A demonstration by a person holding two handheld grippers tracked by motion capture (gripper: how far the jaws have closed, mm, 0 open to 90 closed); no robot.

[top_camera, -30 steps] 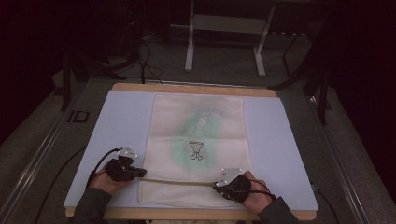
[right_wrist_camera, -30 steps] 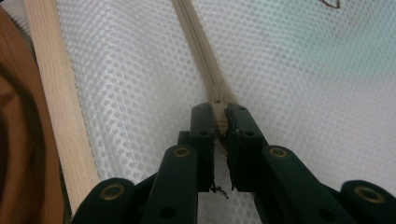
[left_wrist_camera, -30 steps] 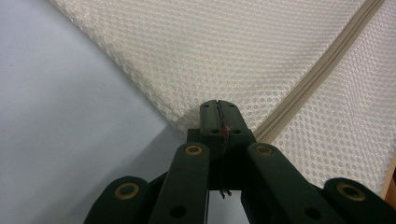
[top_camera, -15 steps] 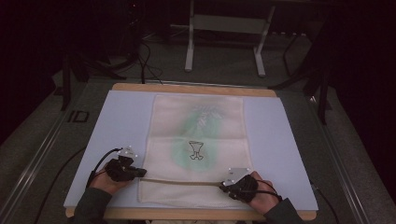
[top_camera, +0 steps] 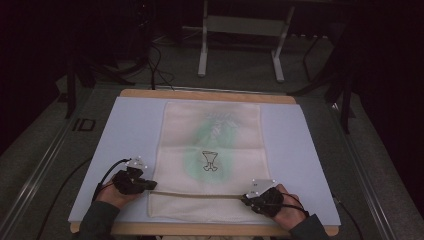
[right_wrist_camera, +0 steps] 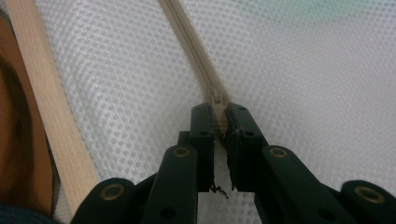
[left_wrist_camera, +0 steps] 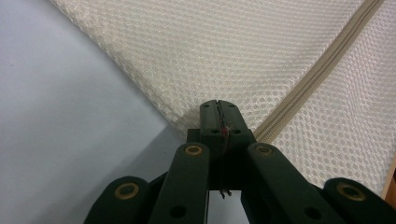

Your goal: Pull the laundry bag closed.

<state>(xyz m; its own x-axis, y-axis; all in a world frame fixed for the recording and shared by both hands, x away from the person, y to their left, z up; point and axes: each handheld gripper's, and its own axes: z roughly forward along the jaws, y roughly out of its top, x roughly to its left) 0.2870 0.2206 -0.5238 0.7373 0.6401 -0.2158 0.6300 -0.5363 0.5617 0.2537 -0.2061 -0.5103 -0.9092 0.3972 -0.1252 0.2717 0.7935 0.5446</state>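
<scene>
Mesh bag (top_camera: pixel 210 160): lay flat on the pale blue mat (top_camera: pixel 125 130), lengthwise away from the near edge, cream netting with a green garment and a black printed figure showing through.
Zipper (top_camera: pixel 200 195): ran straight across the mesh bag close to its near end, from the left corner to the right side; seen as a tan tape (left_wrist_camera: pixel 322 65) in the left gripper view and again (right_wrist_camera: pixel 191 46) in the right gripper view.
Zipper pull (right_wrist_camera: pixel 217 112): sat at the right end of the zipper, near the right edge of the mesh bag.
Left gripper (top_camera: pixel 150 186): at the near left corner of the mesh bag, where the zipper begins; jaws pressed together on the corner fabric (left_wrist_camera: pixel 218 108), no gap between the pads.
Right gripper (top_camera: pixel 245 198): at the near right part of the mesh bag, on the zipper line; jaws narrow, clamped on the zipper pull from both sides (right_wrist_camera: pixel 218 122).
Hands: left hand (top_camera: pixel 116 194) just left of the mesh bag, right hand (top_camera: pixel 286 210) just right of the zipper's end, both low on the mat.
Table edge (right_wrist_camera: pixel 46 121): pale wood strip beside the mesh bag on the near side.
</scene>
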